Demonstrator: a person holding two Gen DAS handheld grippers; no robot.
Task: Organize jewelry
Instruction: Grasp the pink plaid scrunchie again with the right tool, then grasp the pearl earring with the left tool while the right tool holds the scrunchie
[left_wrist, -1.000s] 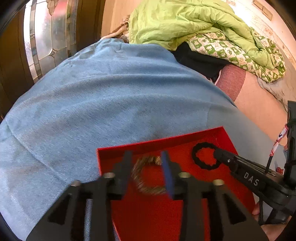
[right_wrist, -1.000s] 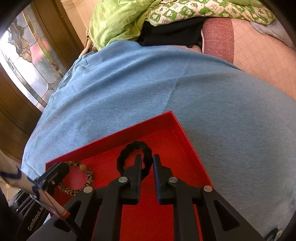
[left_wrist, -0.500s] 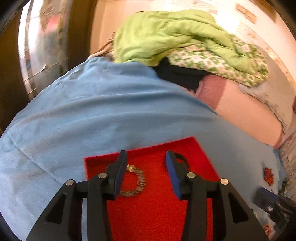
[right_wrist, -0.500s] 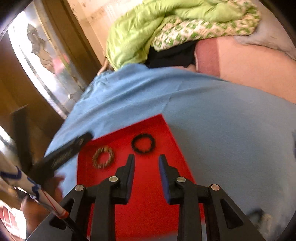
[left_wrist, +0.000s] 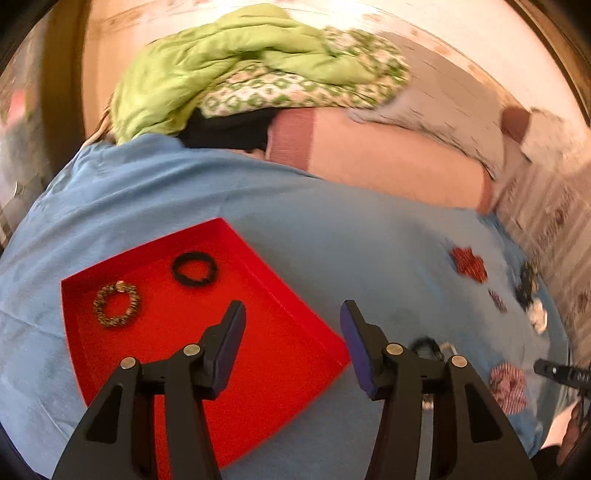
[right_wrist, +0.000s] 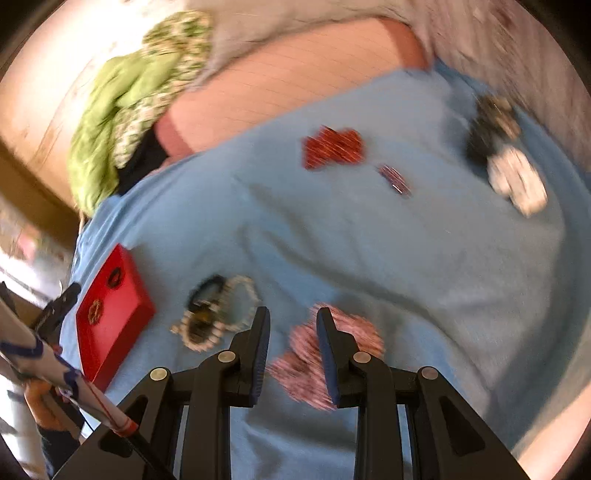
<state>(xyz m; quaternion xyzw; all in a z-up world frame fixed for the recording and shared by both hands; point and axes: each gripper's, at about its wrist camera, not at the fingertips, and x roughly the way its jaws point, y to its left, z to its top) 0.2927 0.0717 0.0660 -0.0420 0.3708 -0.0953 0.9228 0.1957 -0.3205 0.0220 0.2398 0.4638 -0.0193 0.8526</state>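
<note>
Two pieces lay in the red tray (left_wrist: 280, 354): a leopard-print scrunchie (left_wrist: 117, 305) at 9 o'clock and a black hair tie (left_wrist: 194, 268) at 11.

Left gripper (left_wrist: 291, 325) had just been opening, jaws spread, nothing between them. Right gripper (right_wrist: 291, 345) stood partly spread and empty over a pink striped scrunchie (right_wrist: 328, 354).

Still loose on the blue cloth (right_wrist: 369, 240): the red scrunchie (right_wrist: 334, 147) at 12 o'clock, a bracelet cluster (right_wrist: 218, 314) at 9, and others at 2.

Judged barely started; most pieces remained.
</note>
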